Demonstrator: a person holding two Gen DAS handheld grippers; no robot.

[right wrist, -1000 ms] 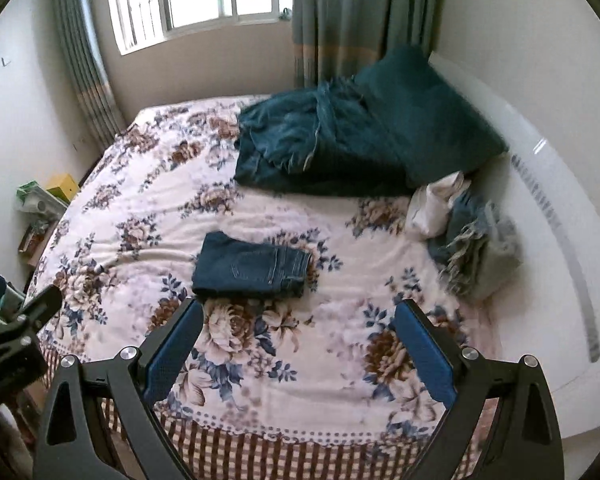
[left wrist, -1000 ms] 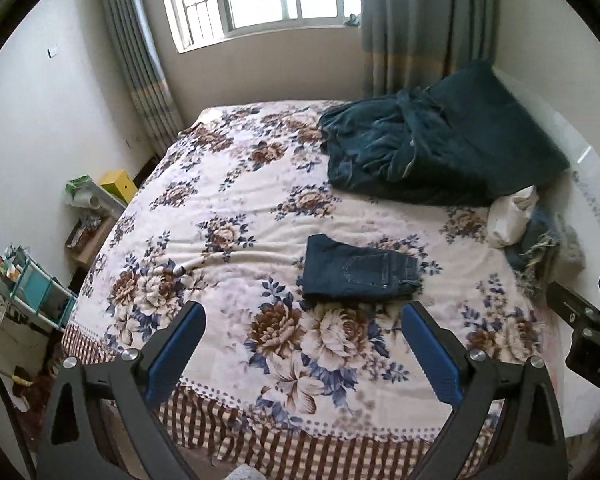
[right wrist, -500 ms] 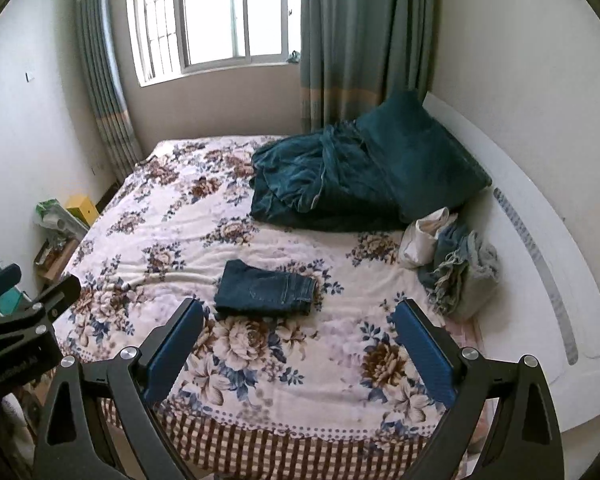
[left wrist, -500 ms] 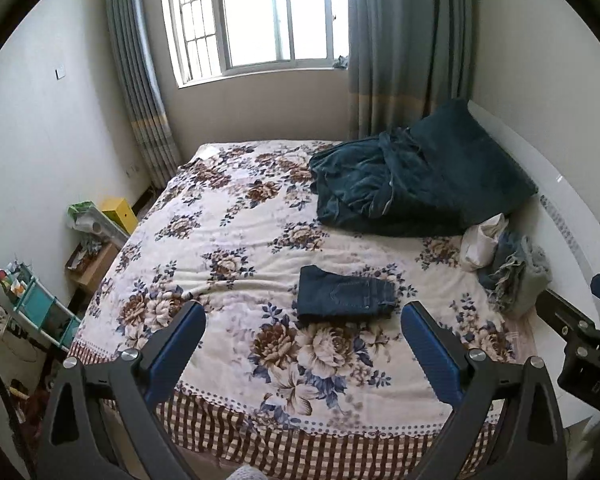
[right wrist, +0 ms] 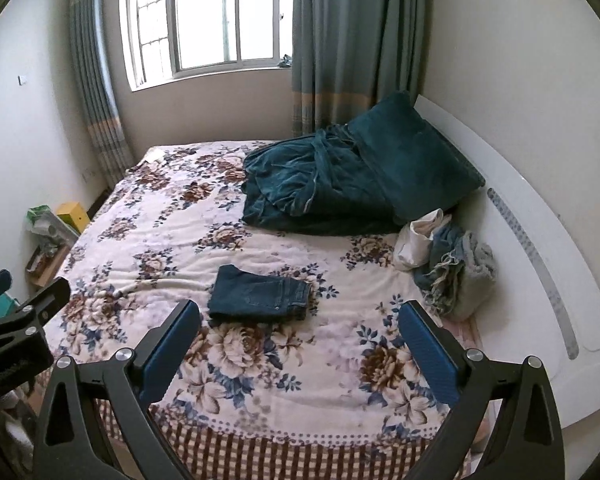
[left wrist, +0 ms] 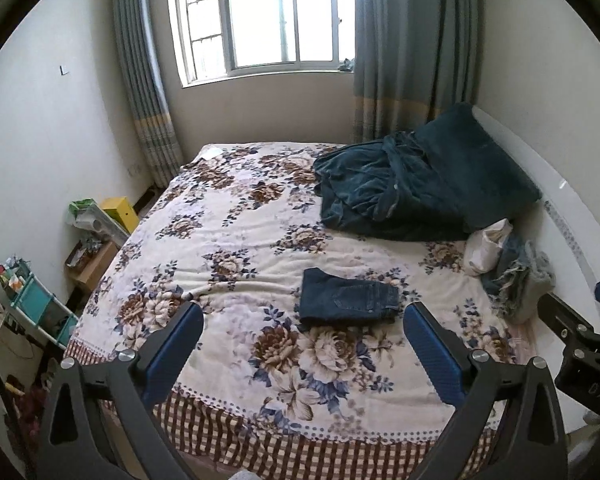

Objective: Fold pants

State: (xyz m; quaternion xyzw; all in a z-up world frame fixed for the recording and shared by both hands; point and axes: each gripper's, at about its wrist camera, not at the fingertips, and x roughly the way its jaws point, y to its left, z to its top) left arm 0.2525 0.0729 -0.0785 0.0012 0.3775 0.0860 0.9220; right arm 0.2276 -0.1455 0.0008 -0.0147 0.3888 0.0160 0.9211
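Note:
Dark blue jeans (left wrist: 346,298), folded into a small rectangle, lie on the flowered bedspread (left wrist: 228,240) near the bed's front edge. They also show in the right wrist view (right wrist: 260,294). My left gripper (left wrist: 303,354) is open and empty, held back from the bed's front edge, well short of the jeans. My right gripper (right wrist: 299,350) is open and empty at the same distance. Each gripper shows at the side of the other's view: the right one (left wrist: 580,344) and the left one (right wrist: 16,320).
A dark teal blanket (left wrist: 384,192) and pillow (left wrist: 476,172) lie at the bed's far right. A white cloth (left wrist: 486,246) and a grey-blue pile of clothes (left wrist: 520,284) sit by the white headboard (right wrist: 540,248). Shelves and boxes (left wrist: 40,296) stand on the left floor.
Both grippers have pulled back and up from the bed, so the jeans look smaller and farther and more of the window shows. The jeans have not moved.

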